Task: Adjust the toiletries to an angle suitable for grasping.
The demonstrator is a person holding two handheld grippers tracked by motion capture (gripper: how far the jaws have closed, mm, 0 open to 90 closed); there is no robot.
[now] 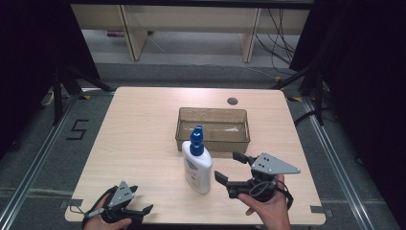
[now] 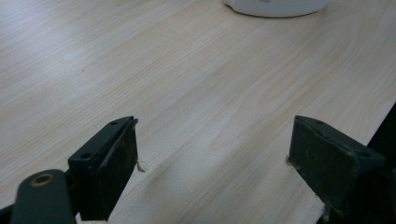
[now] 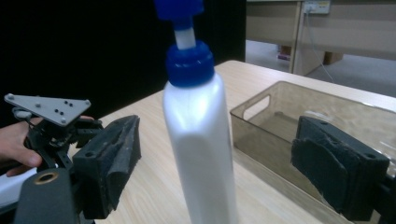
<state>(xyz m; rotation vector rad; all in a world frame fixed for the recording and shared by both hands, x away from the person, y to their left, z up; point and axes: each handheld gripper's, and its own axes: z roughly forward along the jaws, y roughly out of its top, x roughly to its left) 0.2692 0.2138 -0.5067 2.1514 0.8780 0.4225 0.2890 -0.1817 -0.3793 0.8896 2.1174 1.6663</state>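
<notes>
A white bottle [image 1: 197,165] with a blue pump cap stands upright near the middle of the wooden table [image 1: 139,124]. Just behind it sits a clear brownish bin [image 1: 213,129] with nothing visible inside. My right gripper [image 1: 233,167] is open just right of the bottle, jaws pointing at it but not around it. Through the right gripper view the bottle [image 3: 201,140] rises centred between my open right gripper [image 3: 219,144] jaws, the bin [image 3: 299,121] behind. My left gripper [image 1: 140,199] hovers open at the front left edge. In its own view the left gripper [image 2: 212,163] frames bare wood, the bottle's base [image 2: 275,7] far ahead.
A round cable hole [image 1: 232,101] lies in the table's far side. Black tripod legs [image 1: 62,86] stand on the floor left and right of the table. Beyond are desk legs [image 1: 136,38] and cables. The other hand's gripper [image 3: 51,121] shows at left in the right gripper view.
</notes>
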